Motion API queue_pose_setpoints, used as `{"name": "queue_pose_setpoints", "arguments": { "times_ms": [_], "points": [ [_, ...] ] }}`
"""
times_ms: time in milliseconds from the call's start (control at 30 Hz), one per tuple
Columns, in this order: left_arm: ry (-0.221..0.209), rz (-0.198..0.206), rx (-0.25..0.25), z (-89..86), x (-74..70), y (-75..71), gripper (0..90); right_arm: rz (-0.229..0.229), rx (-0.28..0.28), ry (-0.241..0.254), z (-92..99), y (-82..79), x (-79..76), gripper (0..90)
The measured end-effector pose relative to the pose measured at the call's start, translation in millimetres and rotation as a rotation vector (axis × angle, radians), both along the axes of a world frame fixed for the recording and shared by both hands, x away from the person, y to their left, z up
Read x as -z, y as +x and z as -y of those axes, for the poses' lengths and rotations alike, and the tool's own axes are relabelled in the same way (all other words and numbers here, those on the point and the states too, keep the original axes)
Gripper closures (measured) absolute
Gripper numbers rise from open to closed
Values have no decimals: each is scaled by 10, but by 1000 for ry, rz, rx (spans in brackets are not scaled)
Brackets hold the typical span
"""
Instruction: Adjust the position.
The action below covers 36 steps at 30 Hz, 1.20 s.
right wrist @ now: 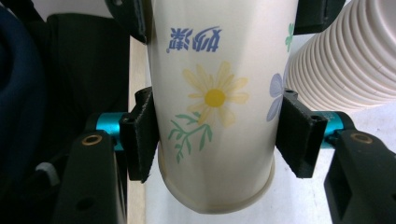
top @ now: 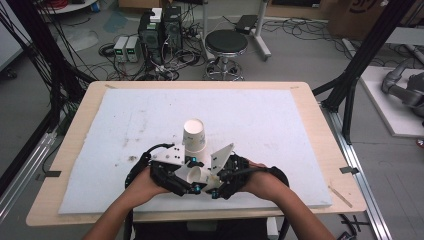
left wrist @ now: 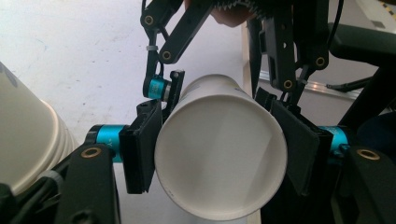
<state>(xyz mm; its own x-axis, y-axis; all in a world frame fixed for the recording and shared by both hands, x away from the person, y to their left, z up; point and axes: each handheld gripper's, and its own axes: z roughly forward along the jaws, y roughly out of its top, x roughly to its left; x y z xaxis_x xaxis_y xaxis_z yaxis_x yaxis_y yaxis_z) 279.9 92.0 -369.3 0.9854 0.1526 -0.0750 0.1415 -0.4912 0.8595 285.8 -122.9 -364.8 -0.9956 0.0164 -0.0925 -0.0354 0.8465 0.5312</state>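
Observation:
A single paper cup printed with flowers lies level between my two grippers, just above the white mat near the table's front edge. My left gripper is shut on it; in the left gripper view its pads press both sides of the cup, whose round end faces the camera. My right gripper is shut on the same cup from the opposite side, pads against its wall near the rolled rim. An upside-down stack of cups stands just behind the grippers.
The white foam mat covers most of the wooden table. The stack of cups sits close beside the left jaws and shows again as a ribbed stack by the right jaws. A stool and computer boxes stand on the floor beyond.

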Motion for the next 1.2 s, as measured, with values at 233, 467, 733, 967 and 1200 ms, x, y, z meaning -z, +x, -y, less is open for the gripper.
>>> {"name": "queue_pose_setpoints", "arguments": {
  "times_ms": [233,467,733,967,1200],
  "points": [
    [8,2,4,25,26,-15,373,-2,-7,-63,-30,-21,-14,378],
    [-43,-13,-35,-78,71,-19,375,2,56,63,75,5,-20,198],
    [-171,-19,-83,-250,131,-35,374,-36,124,323,331,21,12,198],
    [-264,2,-93,-348,168,-91,373,-35,173,505,504,-70,95,198],
    [-316,18,-86,-367,177,-126,374,-34,196,602,608,-117,256,198]
  ]
}}
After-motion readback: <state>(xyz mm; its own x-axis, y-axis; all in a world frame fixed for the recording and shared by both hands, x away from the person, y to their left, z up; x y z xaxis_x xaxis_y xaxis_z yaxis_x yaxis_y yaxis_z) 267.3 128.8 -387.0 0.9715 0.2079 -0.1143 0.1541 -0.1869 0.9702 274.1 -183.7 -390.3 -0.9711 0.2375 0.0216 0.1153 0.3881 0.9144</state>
